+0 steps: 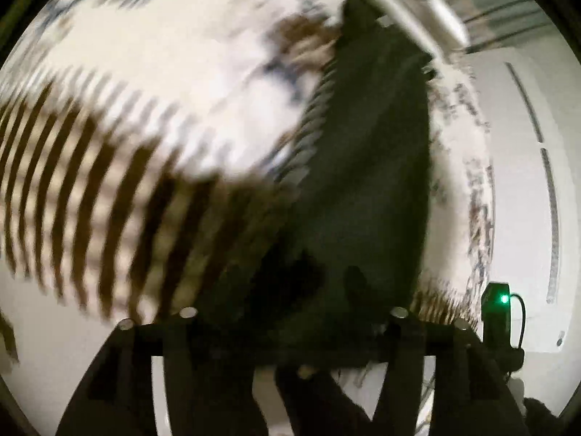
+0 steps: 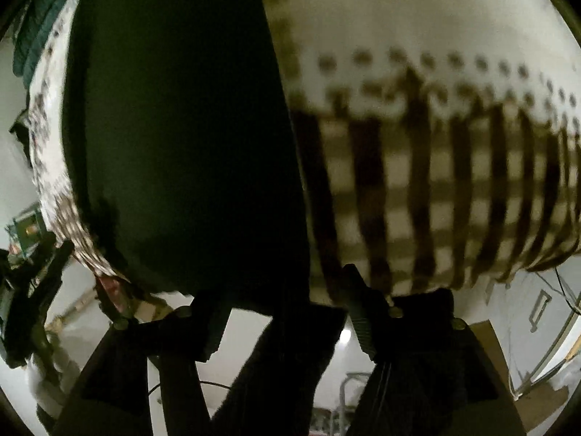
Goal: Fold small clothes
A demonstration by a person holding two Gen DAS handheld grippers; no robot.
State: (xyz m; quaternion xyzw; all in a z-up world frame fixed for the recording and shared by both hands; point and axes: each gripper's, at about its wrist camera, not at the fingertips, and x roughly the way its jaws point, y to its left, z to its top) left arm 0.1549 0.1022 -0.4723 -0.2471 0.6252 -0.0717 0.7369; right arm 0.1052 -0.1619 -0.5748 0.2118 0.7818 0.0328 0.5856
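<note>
Nearest in the left wrist view, the left gripper (image 1: 290, 330) is largely covered by one dark garment (image 1: 363, 167), which drapes over the bar and the space between its fingers; I cannot tell whether its jaws are clenched or released. The cloth runs up and away from the camera. Behind it spreads one white cloth with brown stripes (image 1: 120, 181), blurred. Farther right stands one small black device with a green light (image 1: 499, 312) against a white surface.

In the right wrist view, the right gripper (image 2: 287, 312) has the dark garment (image 2: 181, 127) passing between its two fingers (image 2: 359, 312); they appear clamped on it. Beyond lies the striped cloth (image 2: 435, 181), with a row of dots above its stripes.
</note>
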